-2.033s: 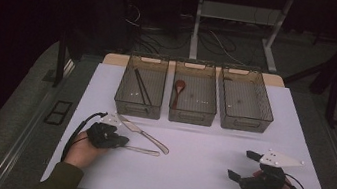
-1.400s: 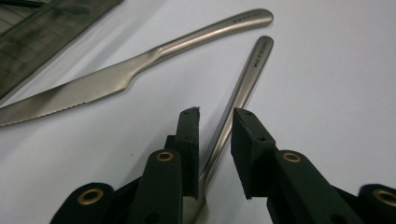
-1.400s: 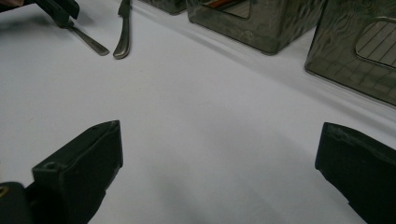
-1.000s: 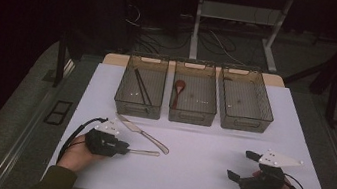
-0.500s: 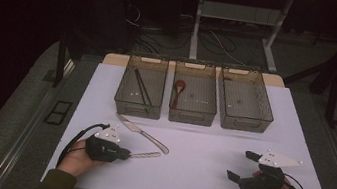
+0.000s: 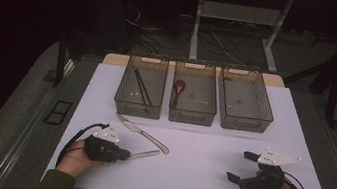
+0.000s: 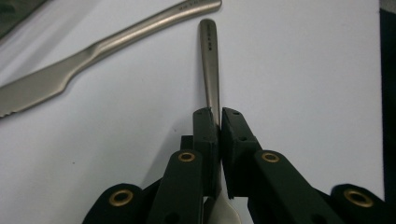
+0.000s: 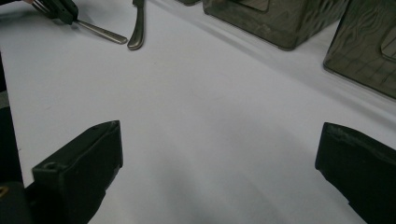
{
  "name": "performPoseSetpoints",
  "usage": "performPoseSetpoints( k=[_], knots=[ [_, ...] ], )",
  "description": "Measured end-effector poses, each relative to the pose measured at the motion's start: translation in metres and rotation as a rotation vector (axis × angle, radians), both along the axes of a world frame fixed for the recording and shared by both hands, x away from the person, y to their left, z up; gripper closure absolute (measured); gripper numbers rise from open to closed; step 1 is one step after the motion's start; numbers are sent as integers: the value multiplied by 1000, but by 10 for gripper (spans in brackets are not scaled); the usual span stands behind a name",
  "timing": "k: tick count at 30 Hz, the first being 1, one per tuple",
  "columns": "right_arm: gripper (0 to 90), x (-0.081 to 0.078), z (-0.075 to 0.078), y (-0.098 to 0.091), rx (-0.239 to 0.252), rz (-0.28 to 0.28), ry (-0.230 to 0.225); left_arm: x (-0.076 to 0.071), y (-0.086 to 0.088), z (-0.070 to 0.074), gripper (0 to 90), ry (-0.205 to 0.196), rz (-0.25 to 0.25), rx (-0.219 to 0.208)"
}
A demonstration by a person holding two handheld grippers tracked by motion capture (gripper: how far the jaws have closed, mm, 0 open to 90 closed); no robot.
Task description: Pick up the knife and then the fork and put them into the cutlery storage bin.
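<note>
— What lies on the white surface, biggest things first?

— Three clear bins stand in a row at the far side; the left bin holds dark chopsticks, the middle bin a brown spoon; what the right bin holds I cannot tell.

— And nearer the person?

— A metal knife lies slantwise before the left bin; just beside it lies a metal utensil handle, its end near the knife's handle.

— The tongs?

— The left tongs have just been closing and now pinch that handle flat on the surface; the right tongs stand wide apart, empty, well off to the right.
</note>
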State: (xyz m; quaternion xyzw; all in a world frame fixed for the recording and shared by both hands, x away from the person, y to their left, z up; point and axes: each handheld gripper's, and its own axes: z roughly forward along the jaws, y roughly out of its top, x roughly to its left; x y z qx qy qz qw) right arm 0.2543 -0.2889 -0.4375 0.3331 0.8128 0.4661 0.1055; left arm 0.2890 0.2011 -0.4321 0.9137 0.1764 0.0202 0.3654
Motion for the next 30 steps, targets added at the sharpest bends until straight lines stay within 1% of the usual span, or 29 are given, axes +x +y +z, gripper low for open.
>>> performPoseSetpoints(
  k=[3, 5, 8, 9, 11, 13, 15, 18, 19, 20, 24, 27, 30],
  knots=[
    [2, 0, 3, 0, -9, 4, 2, -1, 1, 5, 842, -9, 3, -20],
    [2, 1, 5, -1, -8, 18, 24, -2, 1, 7, 842, -18, 0, -28],
    [2, 2, 7, -3, -23, 18, 50, -3, -1, 12, 842, -21, -3, -39],
    [2, 3, 7, -4, -21, 19, 53, -3, -2, 13, 842, -25, -7, -46],
    [61, 2, 8, -4, -22, 27, 47, -4, -5, 16, 842, -32, -19, -50],
    [61, 2, 9, -3, -23, 35, 46, -5, -9, 19, 842, -30, -28, -70],
    [81, 3, 10, -2, -29, 39, 48, -4, -13, 23, 842, -36, -47, -72],
    [89, 3, 12, -1, -33, 49, 51, -6, -23, 28, 842, -40, -69, -88],
    [148, 3, 13, 0, -37, 58, 51, -6, -27, 30, 842, -43, -74, -95],
    [191, 4, 15, 0, -39, 84, 49, -6, -31, 32, 843, -46, -82, -99],
    [210, 6, 19, 4, -49, 143, 62, -6, -49, 39, 842, -52, -114, -121],
    [211, 7, 20, 7, -56, 165, 74, -5, -63, 42, 842, -46, -139, -138],
    [220, 9, 23, 10, -62, 186, 75, -3, -79, 44, 842, -43, -170, -142]
  ],
)
